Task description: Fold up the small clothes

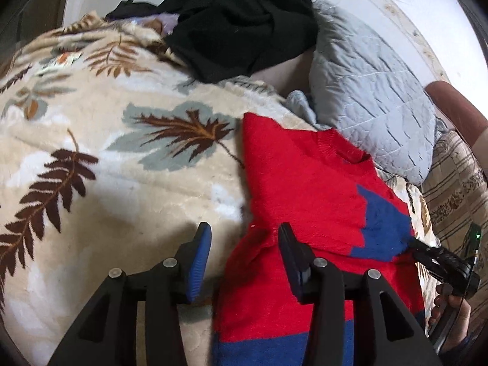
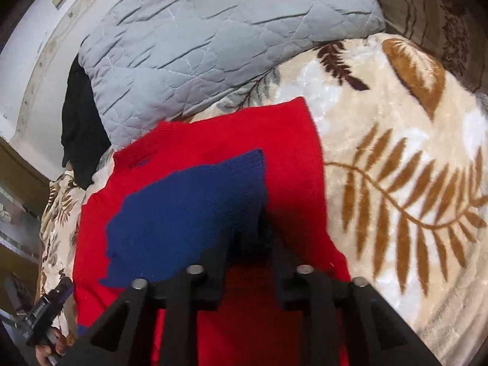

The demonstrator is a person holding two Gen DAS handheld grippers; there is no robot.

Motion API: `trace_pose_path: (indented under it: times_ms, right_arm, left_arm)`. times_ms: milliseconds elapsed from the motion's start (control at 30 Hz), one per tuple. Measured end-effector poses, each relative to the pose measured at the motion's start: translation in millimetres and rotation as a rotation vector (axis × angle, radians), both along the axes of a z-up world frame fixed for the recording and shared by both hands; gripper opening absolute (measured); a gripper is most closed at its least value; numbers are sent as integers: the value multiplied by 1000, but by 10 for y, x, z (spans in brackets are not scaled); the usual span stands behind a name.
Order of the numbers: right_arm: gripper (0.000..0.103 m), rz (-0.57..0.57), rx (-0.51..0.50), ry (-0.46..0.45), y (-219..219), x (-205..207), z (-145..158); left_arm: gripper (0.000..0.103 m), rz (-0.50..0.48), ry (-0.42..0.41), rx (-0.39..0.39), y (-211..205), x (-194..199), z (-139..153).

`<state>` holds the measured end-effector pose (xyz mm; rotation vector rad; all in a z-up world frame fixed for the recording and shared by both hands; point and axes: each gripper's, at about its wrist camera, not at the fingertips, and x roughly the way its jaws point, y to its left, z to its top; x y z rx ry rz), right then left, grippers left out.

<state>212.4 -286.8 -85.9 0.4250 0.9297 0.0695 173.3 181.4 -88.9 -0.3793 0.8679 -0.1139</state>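
A red knit sweater (image 1: 305,183) (image 2: 289,152) lies flat on a leaf-patterned blanket (image 1: 122,183), with a blue sleeve (image 1: 384,222) (image 2: 189,207) folded across its chest. My left gripper (image 1: 244,241) stands open over the sweater's left edge, one finger above the blanket and the other above the red knit. My right gripper (image 2: 262,228) has its tips sunk into the knit at the blue sleeve's edge. Its jaws stand apart with red fabric between them, and the tips are dark and blurred. From the left wrist view, the right gripper (image 1: 421,248) sits at the sweater's right side.
A grey quilted pillow (image 1: 375,91) (image 2: 213,45) lies beyond the sweater's collar. A black garment (image 1: 244,24) (image 2: 79,128) is heaped next to it. Striped bedding (image 1: 457,183) borders the right side. A hand (image 2: 48,350) holds the left gripper (image 2: 58,292).
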Motion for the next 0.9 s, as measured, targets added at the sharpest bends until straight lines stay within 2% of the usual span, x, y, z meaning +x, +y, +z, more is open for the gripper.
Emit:
trace_pose_path:
  times_ms: [33, 133, 267, 333, 367, 400, 433, 467, 500, 533, 733, 900]
  right_arm:
    - [67, 0, 6, -23, -14, -51, 42]
    - [68, -4, 6, -78, -55, -183, 192]
    - [68, 69, 124, -153, -34, -178, 455]
    - [69, 117, 187, -160, 40, -70, 465]
    - [70, 132, 222, -151, 67, 15, 410]
    - [80, 143, 266, -113, 70, 124, 272]
    - [82, 135, 280, -61, 64, 209, 123]
    - [82, 79, 275, 34, 9, 291, -114]
    - [78, 50, 319, 31, -52, 264, -202]
    - [77, 44, 346, -13, -89, 200, -162]
    - [78, 88, 254, -98, -121, -381, 249]
    - [78, 120, 233, -34, -287, -1099, 277]
  left_arm:
    - [49, -1, -2, 5, -16, -4, -1]
    - [50, -5, 12, 3, -61, -2, -53]
    - [50, -14, 39, 11, -106, 27, -160]
    - [50, -10, 46, 7, -100, 45, -194]
    - [50, -7, 48, 0, -89, 53, -205]
    - [50, -7, 49, -3, -85, 58, -209]
    - [50, -8, 49, -3, -84, 61, -210]
    - [50, -10, 48, -1, -86, 60, -208]
    - [50, -12, 47, 1, -90, 60, -206]
    - [50, -13, 46, 1, -88, 60, -203]
    - [52, -24, 47, -9, -98, 2, -145]
    - [57, -46, 77, -40, -65, -296, 34]
